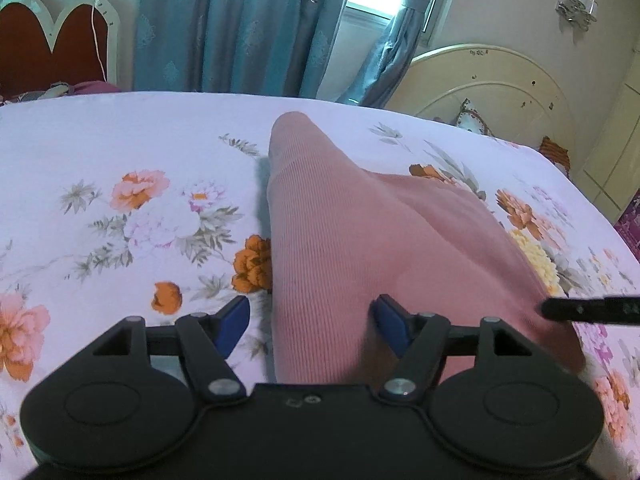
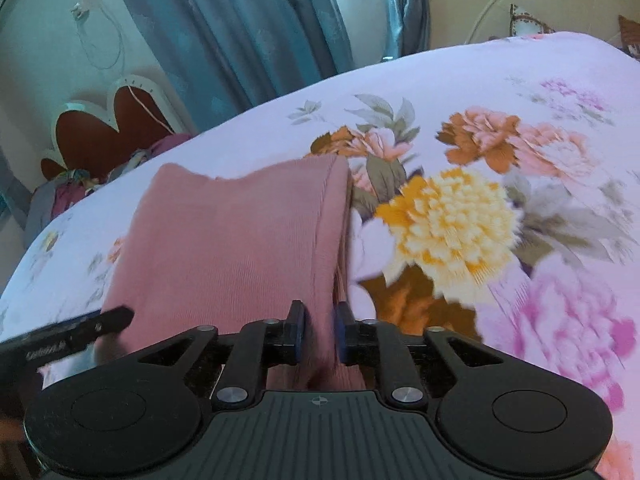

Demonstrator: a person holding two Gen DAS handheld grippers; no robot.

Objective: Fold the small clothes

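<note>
A pink ribbed garment (image 1: 340, 232) lies folded on the flowered bedsheet (image 1: 120, 208), narrowing toward the far side. My left gripper (image 1: 314, 320) stands open and wide over its near end, with the left finger (image 1: 234, 322) above the sheet and the right finger (image 1: 390, 326) over the cloth. In the right wrist view the garment (image 2: 232, 248) shows its folded right edge running between the pads of my right gripper (image 2: 321, 334). Those jaws stand a little apart, with the cloth edge loose between them. A black finger (image 1: 580, 310) of the right gripper pokes in at the left view's right side.
The bed's far edge runs in front of blue curtains (image 1: 240, 28). A cream headboard (image 1: 488, 80) with pillows stands at the right, and a red heart-shaped headboard (image 1: 56, 44) at the left. Flowered sheet (image 2: 500, 208) spreads to the right of the garment.
</note>
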